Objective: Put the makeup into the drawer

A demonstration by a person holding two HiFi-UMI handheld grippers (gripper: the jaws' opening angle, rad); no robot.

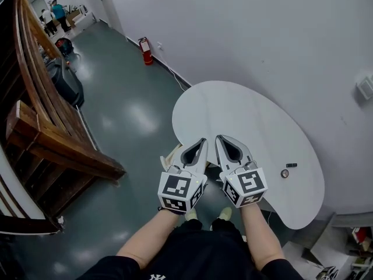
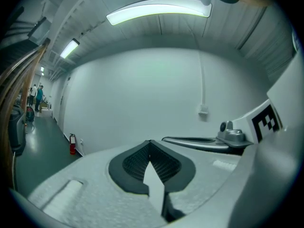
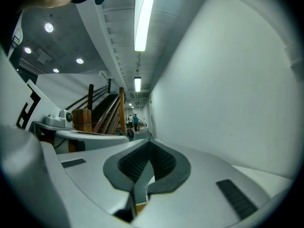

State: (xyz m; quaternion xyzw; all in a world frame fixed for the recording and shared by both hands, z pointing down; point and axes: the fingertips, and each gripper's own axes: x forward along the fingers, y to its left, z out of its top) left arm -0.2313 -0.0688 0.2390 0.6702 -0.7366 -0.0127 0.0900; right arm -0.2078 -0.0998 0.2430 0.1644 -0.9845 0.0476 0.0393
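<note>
Beneath the head camera, a grey-green floor (image 1: 128,121) takes up most of the left half of the view, with a plain white wall (image 1: 245,34) filling the upper right. A wooden staircase (image 1: 41,115) with a heavy banister runs along the left edge.

A white, round-edged worktop (image 1: 245,121) stands against the wall. Its surface is bare except for two small items close to its right-hand rim.

The left gripper (image 1: 201,142) and right gripper (image 1: 221,139) are held side by side, nearly touching, over the near edge of the worktop, with their tips pointing toward its middle. Each gripper's own view shows its jaws clenched, tips meeting, with nothing between them. Both grippers are well apart from the two items.

A red fire extinguisher (image 1: 145,51) stands on the floor at the foot of the wall, beyond the worktop.

The two items lie just beside each other: a small round item (image 1: 284,173) with a dark ring, and a short black stick (image 1: 291,165) just beyond it. Both are too small to identify as any particular kind of makeup.
</note>
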